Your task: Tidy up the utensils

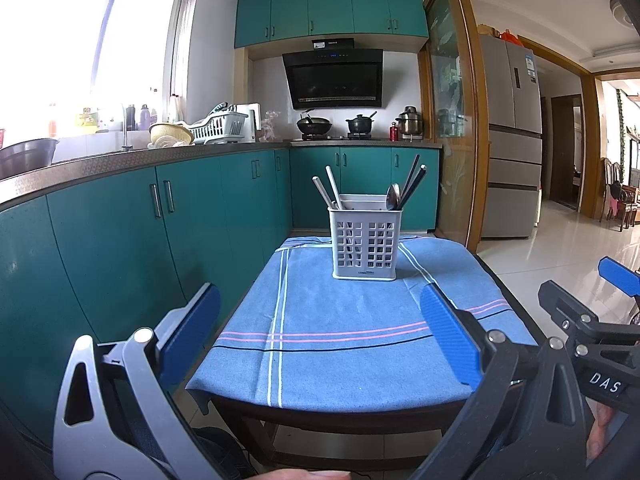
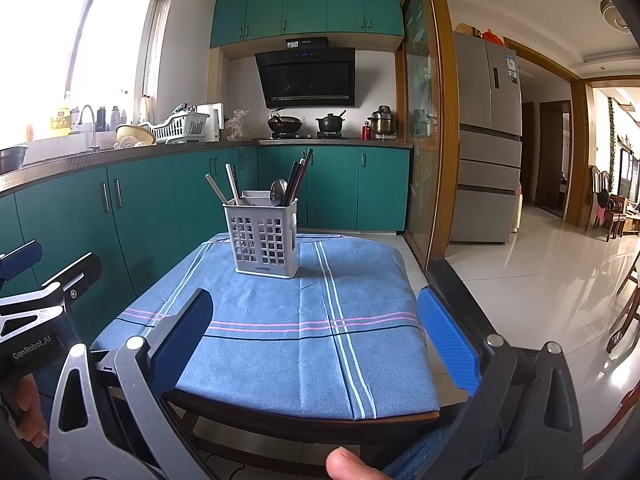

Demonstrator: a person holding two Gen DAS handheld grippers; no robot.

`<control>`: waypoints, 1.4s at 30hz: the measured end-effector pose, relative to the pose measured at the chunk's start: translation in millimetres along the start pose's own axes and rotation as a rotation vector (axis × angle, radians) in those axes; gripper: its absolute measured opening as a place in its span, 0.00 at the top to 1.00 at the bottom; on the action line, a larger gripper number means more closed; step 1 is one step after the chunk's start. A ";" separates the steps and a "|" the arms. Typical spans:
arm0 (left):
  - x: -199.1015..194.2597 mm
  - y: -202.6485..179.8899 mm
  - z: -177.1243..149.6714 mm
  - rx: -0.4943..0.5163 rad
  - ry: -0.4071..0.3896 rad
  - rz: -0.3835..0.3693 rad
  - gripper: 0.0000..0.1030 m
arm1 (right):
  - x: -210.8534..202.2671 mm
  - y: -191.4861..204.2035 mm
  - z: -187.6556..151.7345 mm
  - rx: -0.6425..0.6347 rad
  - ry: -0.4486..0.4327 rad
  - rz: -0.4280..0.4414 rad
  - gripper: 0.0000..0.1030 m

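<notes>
A white slotted utensil holder point(image 1: 365, 242) stands upright near the far end of a small table covered with a blue striped cloth point(image 1: 344, 336). It holds white chopsticks point(image 1: 329, 190) on the left, and a metal spoon point(image 1: 393, 197) and dark chopsticks point(image 1: 414, 180) on the right. The holder also shows in the right wrist view point(image 2: 265, 236). My left gripper point(image 1: 320, 312) is open and empty, held back over the table's near end. My right gripper point(image 2: 316, 320) is open and empty too, beside it on the right.
Teal cabinets point(image 1: 120, 232) and a countertop with a sink and dish rack point(image 1: 216, 126) run along the left and back. A stove with pots point(image 1: 336, 126) is at the back. A glass sliding door point(image 1: 452, 120) and a fridge point(image 1: 512, 136) stand to the right, with tiled floor point(image 2: 540, 280) beyond.
</notes>
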State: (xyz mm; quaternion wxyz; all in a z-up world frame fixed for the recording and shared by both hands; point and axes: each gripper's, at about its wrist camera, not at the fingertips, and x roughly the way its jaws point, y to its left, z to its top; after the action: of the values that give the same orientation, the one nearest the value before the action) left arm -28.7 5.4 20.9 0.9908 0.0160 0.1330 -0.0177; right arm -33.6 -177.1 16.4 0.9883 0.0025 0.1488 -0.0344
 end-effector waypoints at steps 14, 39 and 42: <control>-2.3 0.7 -0.4 0.012 -0.004 -0.010 0.04 | 0.6 -0.9 0.1 0.002 0.000 0.001 0.03; -0.2 -3.6 -0.3 0.020 0.004 -0.017 0.04 | 4.9 -11.2 -5.0 -0.002 0.012 0.015 0.03; 3.1 -1.0 -0.9 0.013 0.015 -0.021 0.04 | 6.9 -13.1 -8.3 -0.003 0.016 0.017 0.03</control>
State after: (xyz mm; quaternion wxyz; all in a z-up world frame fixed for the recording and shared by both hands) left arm -26.1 4.3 19.2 0.9894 0.0213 0.1406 -0.0287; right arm -30.4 -190.5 6.5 0.9873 0.0025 0.1569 -0.0259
